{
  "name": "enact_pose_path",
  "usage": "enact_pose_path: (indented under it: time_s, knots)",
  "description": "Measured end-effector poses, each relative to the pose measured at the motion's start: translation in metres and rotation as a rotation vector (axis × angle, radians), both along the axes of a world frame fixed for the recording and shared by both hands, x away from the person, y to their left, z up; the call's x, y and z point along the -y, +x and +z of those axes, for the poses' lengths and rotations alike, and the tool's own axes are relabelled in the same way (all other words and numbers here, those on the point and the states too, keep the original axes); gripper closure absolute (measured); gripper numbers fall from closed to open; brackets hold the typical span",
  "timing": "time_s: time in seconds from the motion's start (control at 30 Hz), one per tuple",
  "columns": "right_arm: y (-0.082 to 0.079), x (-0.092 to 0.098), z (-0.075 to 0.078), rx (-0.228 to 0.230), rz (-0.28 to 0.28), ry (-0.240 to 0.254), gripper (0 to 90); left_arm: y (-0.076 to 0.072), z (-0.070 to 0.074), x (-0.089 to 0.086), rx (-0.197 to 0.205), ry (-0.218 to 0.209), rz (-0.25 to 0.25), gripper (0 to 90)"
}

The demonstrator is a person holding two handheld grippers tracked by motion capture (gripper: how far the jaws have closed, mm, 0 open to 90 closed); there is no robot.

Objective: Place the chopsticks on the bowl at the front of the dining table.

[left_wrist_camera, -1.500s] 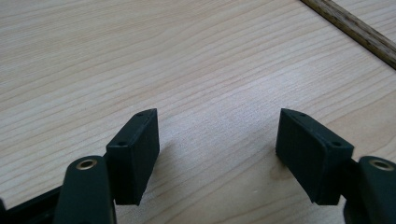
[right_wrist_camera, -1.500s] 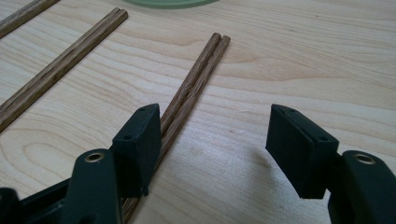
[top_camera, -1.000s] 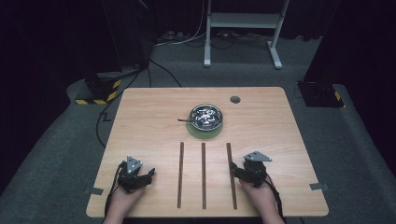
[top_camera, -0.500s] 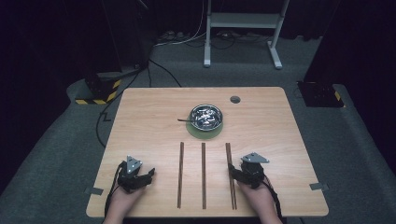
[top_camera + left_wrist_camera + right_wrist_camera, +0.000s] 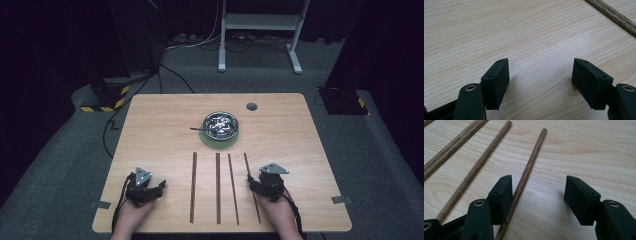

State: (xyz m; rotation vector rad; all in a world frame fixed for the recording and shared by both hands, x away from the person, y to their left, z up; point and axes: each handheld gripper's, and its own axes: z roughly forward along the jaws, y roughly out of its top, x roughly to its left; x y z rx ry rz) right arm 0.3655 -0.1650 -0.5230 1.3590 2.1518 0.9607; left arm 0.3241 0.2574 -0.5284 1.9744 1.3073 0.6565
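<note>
While my right gripper [image 5: 539,200] closes, still unclamped, on the thin brown wooden rod [image 5: 524,180] hugging one jaw, I fear it rolls away.

Left gripper [image 5: 540,82]: two black jaws wide apart, nothing between them, low over pale wood surface [image 5: 524,32]. Dark wooden stick [image 5: 614,17] crosses top right corner, well apart from jaws.
</note>
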Motion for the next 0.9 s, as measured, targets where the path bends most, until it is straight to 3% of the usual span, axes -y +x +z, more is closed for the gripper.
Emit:
enact_pose_path:
  time_s: [0.17,0.37,0.67,0.9]
  knots:
    - [-0.003,0.001,0.000,0.015,-0.003,-0.009,55.8,0.000,0.000,0.000,-0.004,-0.004,-0.001,30.5]
    - [-0.002,0.005,0.002,0.000,0.008,-0.005,70.3,0.000,0.000,0.000,-0.002,0.000,0.000,30.7]
    - [0.002,0.014,0.003,-0.005,0.006,-0.008,77.9,0.000,0.000,0.000,0.003,-0.005,0.000,30.7]
    - [0.003,0.017,0.003,-0.011,0.005,-0.001,73.4,0.000,0.000,0.000,0.003,-0.005,0.000,30.7]
